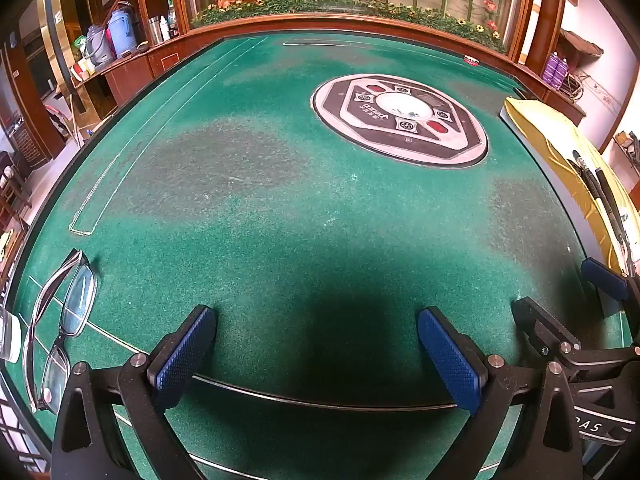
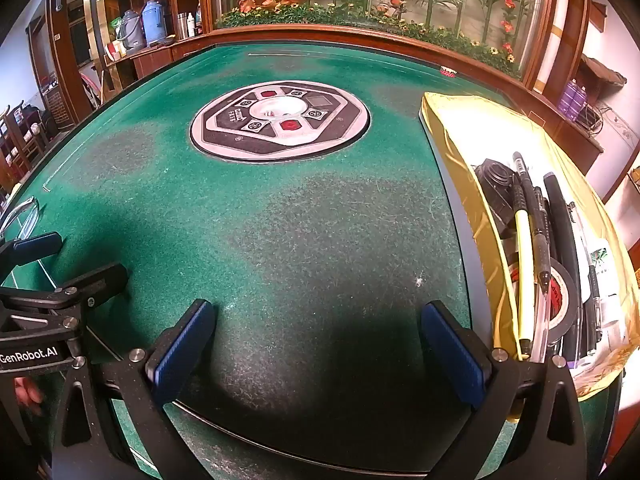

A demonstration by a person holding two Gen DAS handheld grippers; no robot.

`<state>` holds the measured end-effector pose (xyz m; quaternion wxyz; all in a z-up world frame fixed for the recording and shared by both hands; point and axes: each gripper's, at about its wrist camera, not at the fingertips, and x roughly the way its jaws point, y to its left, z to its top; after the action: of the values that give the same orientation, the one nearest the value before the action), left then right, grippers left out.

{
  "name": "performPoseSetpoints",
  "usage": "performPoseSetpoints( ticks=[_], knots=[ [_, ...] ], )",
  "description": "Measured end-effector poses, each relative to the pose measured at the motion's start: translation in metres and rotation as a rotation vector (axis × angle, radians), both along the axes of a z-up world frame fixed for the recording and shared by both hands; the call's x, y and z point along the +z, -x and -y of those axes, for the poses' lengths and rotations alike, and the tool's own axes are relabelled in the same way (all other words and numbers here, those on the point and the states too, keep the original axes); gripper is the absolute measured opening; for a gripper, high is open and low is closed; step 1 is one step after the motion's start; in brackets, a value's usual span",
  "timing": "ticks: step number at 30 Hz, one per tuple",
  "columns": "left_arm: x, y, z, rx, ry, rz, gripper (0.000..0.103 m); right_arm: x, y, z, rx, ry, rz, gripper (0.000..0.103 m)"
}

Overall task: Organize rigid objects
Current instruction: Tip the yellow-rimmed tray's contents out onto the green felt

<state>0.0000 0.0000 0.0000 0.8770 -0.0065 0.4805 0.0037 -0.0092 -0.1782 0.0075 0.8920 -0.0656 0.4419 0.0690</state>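
A pair of dark-framed glasses (image 1: 60, 320) lies on the green felt table (image 1: 260, 184) at the near left, left of my left gripper (image 1: 316, 344). That gripper is open, with bare felt between its blue pads. My right gripper (image 2: 318, 344) is open too, also over bare felt. To its right sits a box lined with yellow cloth (image 2: 452, 148), holding several pens (image 2: 532, 224), a roll of black tape (image 2: 564, 300) and a black camera-like item (image 2: 496, 184). In the left wrist view the right gripper (image 1: 568, 292) shows at the right edge, next to the yellow-lined box (image 1: 560, 144).
A round grey and black control panel (image 2: 280, 120) is set into the table's middle. A white object (image 1: 10, 338) lies at the left edge beside the glasses. A wooden rail (image 2: 360, 36) with a plant display rims the far side. Flasks (image 2: 154, 20) stand on a side counter.
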Motion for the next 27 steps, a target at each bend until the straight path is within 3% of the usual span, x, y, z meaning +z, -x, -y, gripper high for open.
performPoseSetpoints(
  ticks=[27],
  knots=[
    [-0.0001,-0.0001,0.0001,0.001,0.002,0.003,0.102,0.0013,0.0033,0.0077,-0.002,-0.033,-0.015,0.103]
  ],
)
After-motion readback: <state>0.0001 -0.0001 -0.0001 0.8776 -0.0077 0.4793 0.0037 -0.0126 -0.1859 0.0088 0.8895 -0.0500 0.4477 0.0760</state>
